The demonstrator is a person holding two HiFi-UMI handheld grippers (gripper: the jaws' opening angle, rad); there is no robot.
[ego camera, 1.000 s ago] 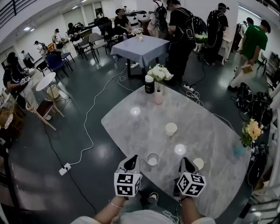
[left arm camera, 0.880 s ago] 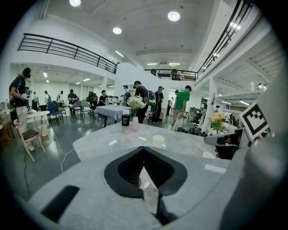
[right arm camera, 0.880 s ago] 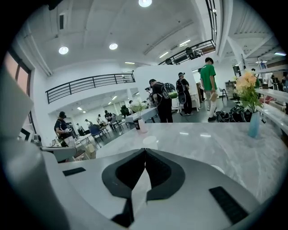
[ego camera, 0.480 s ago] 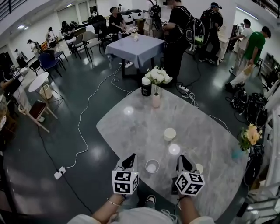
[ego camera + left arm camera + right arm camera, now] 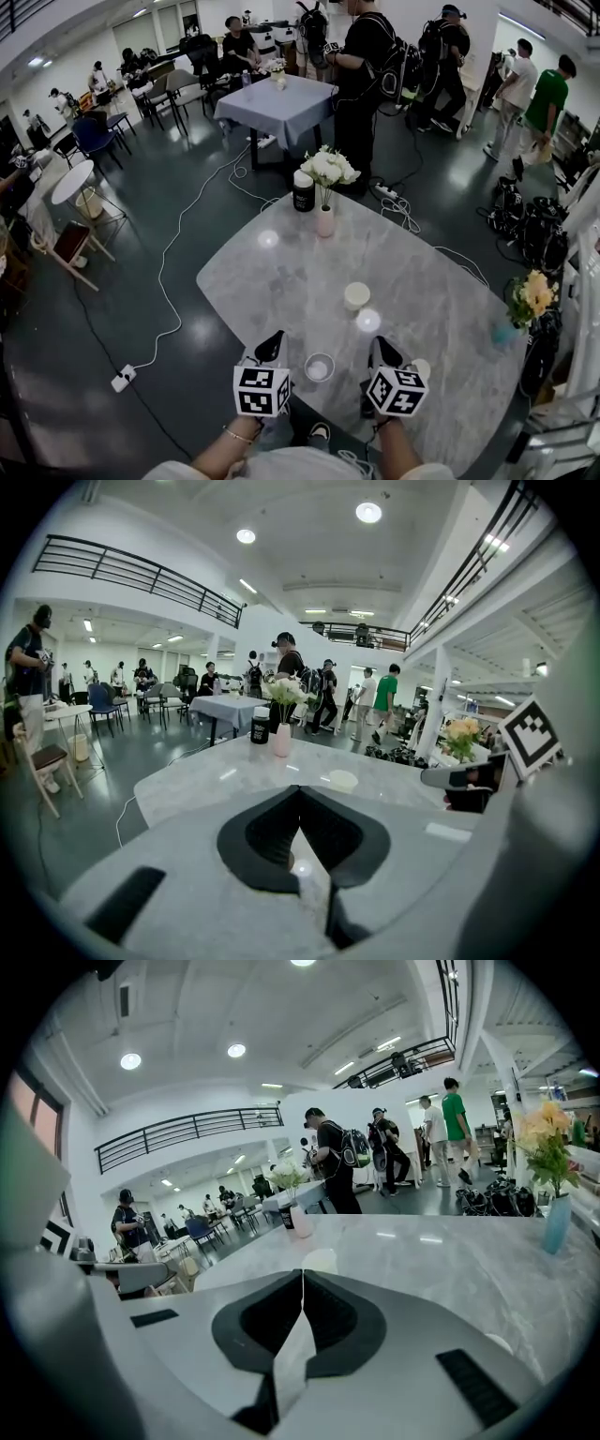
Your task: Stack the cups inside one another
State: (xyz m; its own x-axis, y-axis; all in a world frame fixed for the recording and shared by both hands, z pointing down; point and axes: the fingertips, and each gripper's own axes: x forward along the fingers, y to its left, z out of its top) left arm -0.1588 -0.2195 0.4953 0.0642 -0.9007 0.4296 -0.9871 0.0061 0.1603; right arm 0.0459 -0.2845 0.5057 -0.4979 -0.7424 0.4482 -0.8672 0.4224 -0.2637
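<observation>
On the grey marble table stand three pale cups. One cup sits upright near the middle and also shows as the cup and the cup. A second cup stands near the front edge, between my two grippers. The third cup is partly hidden just right of the right gripper. My left gripper and right gripper hover over the front edge. Both are shut and hold nothing, as the left gripper and right gripper show close up.
At the table's far end stand a pink vase of white flowers and a dark jar. A blue vase with yellow flowers is at the right edge. People stand around a cloth-covered table beyond. A cable lies on the floor.
Both grippers have edged forward over the table's front edge, so the near cup now sits between them rather than just ahead. Their jaws stayed shut.
</observation>
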